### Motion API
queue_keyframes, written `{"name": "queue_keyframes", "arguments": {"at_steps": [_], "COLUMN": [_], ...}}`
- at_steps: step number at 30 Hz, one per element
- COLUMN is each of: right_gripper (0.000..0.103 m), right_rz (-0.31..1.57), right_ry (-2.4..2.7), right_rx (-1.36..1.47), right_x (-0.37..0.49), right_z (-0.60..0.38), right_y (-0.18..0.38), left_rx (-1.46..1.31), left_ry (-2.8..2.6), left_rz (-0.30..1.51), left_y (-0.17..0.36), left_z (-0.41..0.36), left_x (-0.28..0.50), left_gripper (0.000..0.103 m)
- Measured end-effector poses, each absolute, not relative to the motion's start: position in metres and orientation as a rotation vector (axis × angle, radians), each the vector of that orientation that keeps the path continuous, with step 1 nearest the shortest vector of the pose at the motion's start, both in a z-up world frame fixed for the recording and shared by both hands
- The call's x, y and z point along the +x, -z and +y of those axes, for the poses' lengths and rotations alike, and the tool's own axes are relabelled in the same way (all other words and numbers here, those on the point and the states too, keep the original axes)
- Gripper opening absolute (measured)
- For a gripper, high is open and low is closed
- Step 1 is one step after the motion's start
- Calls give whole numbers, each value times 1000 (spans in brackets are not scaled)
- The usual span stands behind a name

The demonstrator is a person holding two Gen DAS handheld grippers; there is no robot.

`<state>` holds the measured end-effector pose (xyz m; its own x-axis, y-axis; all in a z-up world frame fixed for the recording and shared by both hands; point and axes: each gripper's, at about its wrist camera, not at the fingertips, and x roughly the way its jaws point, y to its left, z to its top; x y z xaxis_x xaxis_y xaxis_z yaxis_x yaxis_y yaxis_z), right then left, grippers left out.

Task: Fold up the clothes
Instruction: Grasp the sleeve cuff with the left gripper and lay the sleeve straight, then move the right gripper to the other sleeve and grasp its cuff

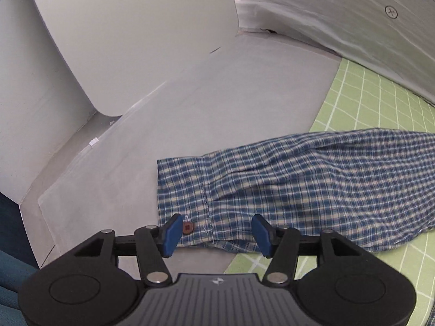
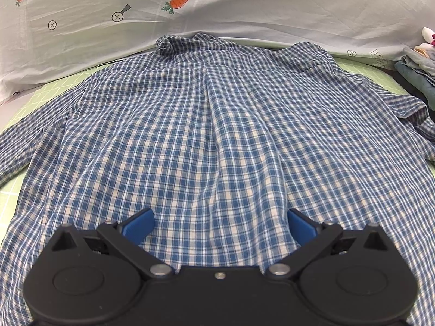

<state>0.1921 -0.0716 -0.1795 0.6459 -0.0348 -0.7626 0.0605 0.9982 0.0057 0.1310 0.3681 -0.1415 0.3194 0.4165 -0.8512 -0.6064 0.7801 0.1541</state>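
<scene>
my left hand-held gripper (image 1: pixel 216 235) gapes over the blue checked cotton shirt's (image 2: pixel 217 135) cuff; my right hand-held gripper (image 2: pixel 220 226) spread wide on its back.

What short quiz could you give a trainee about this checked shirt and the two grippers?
1. True or false: the left gripper is clamped on the sleeve cuff.
2. The plaid shirt lies on which surface? A) green grid mat B) bare wooden floor C) metal tray
3. What small round thing sits on the cuff near the left gripper's fingertips?

Key
1. False: its jaws stand apart just above the cuff, with no cloth pinched between them.
2. A, the green grid mat; in the left wrist view the cuff end runs past the mat onto a grey board.
3. A brown button.
</scene>
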Motion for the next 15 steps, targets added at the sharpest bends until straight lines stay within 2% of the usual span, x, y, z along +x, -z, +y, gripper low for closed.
{"name": "queue_keyframes", "arguments": {"at_steps": [7,9,15], "right_gripper": [103,103,103], "right_rz": [880,895,834], "right_ry": [43,22,34], "right_rx": [29,21,-8], "right_x": [195,195,166], "right_z": [-73,-75,-102], "right_y": [178,176,157], "left_rx": [-218,-197,-107], "left_ry": [-613,-572,-388], "left_rz": [1085,1067,1038], "left_y": [137,130,112], "left_z": [342,323,241], "left_x": [125,125,123], "left_gripper": [61,65,66]}}
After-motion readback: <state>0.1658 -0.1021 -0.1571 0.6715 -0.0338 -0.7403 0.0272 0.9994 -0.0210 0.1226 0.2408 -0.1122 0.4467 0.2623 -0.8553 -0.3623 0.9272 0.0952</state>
